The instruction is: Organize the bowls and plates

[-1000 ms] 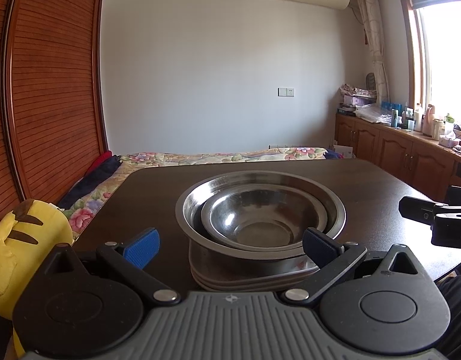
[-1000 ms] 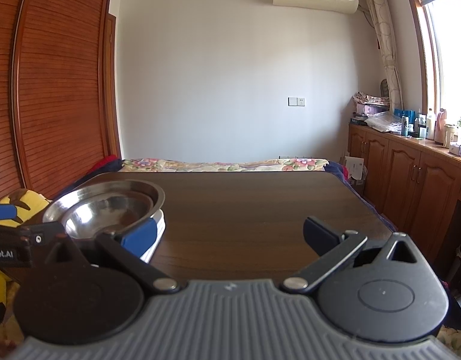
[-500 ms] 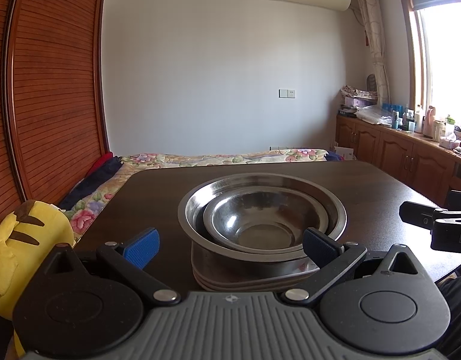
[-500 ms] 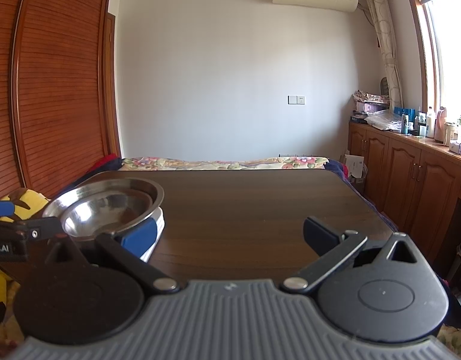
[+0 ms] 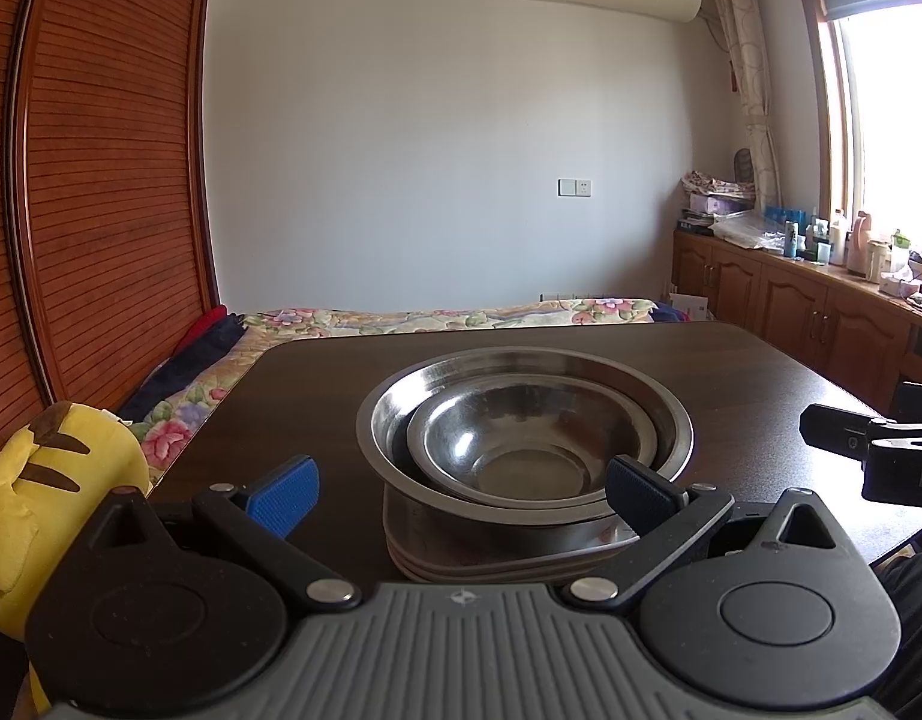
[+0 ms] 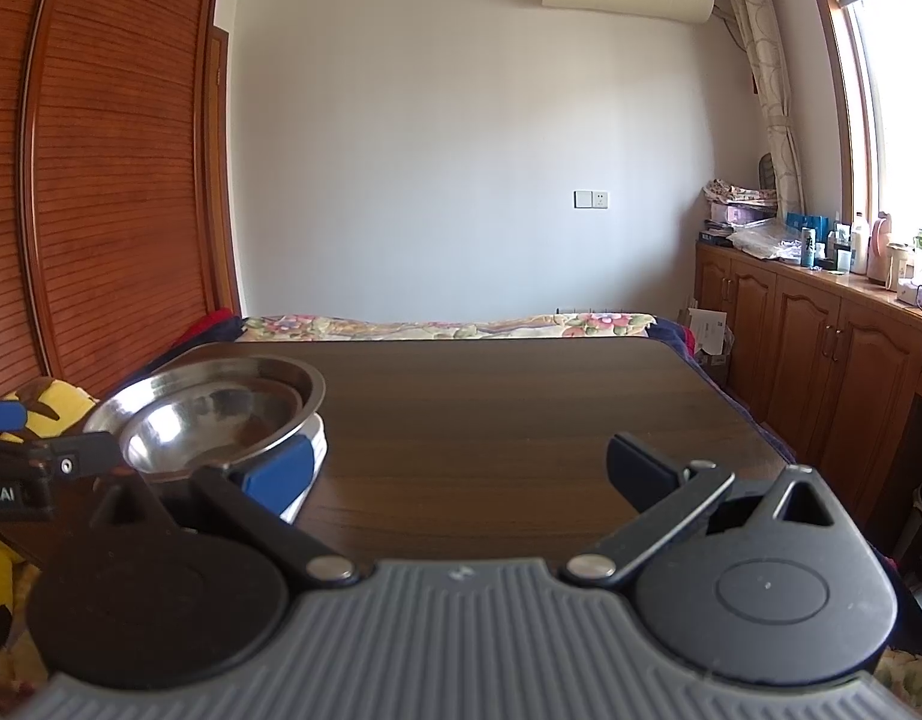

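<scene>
Almost nothing has shifted over the last second: in the left wrist view the stack sits a touch higher and nearer in frame than before, and both tools hang where they were.

Going left to right, a yellow plush toy (image 5: 53, 468) lies off the counter's left edge, by the floral bed (image 5: 353, 324). Next comes our left gripper (image 5: 461, 489), its jaws spread wide and pinching nothing, facing the stack head-on. That stack sits near the front left of the dark wooden counter (image 5: 760, 372): a small steel bowl (image 5: 520, 450) nested inside a large steel bowl (image 5: 580, 366), both resting on a pile of plates (image 5: 520, 555) (how many plates we cannot tell). Further right, our right gripper (image 6: 461, 468) hovers over bare counter, jaws likewise spread and empty, with the stack just beside its left finger.

We judge the sorting to be close to finished, since no loose dish shows anywhere on the counter in either view. What is in hand looks like a pause over the finished stack, or a check of it. If anything remains, the next move calls for squaring the bowls on the plates: the small bowl sits a little toward the near side of the large one, so a gentle nudge at the rim would do, without tipping the pile.
</scene>
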The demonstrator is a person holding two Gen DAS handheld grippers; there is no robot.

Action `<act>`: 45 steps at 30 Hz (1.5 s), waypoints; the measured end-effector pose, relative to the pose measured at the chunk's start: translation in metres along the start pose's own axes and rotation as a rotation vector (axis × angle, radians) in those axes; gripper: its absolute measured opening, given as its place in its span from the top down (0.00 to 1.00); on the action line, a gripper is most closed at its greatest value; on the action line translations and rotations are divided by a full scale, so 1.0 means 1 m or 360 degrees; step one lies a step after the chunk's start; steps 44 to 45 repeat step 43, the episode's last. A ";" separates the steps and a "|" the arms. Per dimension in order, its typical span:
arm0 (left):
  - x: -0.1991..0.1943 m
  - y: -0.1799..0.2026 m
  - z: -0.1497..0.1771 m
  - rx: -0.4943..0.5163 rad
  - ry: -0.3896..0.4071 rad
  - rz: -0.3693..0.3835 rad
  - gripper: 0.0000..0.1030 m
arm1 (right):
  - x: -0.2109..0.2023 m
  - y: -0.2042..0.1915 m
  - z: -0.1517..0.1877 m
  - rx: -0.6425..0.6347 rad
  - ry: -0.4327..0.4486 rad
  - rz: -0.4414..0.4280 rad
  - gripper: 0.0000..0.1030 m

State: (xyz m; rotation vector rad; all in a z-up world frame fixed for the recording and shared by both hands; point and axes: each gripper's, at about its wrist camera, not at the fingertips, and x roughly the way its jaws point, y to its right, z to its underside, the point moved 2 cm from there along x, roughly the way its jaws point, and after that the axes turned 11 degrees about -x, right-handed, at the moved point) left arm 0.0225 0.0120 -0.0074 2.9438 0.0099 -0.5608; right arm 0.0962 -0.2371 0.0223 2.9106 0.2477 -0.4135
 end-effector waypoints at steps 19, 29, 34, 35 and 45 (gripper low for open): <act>-0.001 0.001 -0.001 0.0006 0.0000 0.0004 0.00 | -0.001 0.001 0.001 0.0004 -0.0003 -0.0002 0.00; -0.001 0.001 -0.001 0.0005 -0.0001 0.0005 0.00 | -0.001 0.001 0.001 0.0003 -0.0003 -0.0001 0.00; -0.001 0.003 0.000 0.0006 -0.0005 0.0013 0.00 | -0.001 0.001 0.001 0.0008 -0.0004 -0.0005 0.00; -0.001 0.003 0.000 0.0007 -0.0006 0.0015 0.00 | 0.000 0.001 0.002 0.0009 -0.0005 -0.0006 0.00; 0.000 0.003 0.000 0.0003 -0.0008 0.0016 0.00 | 0.001 0.001 0.002 0.0012 -0.0007 -0.0005 0.00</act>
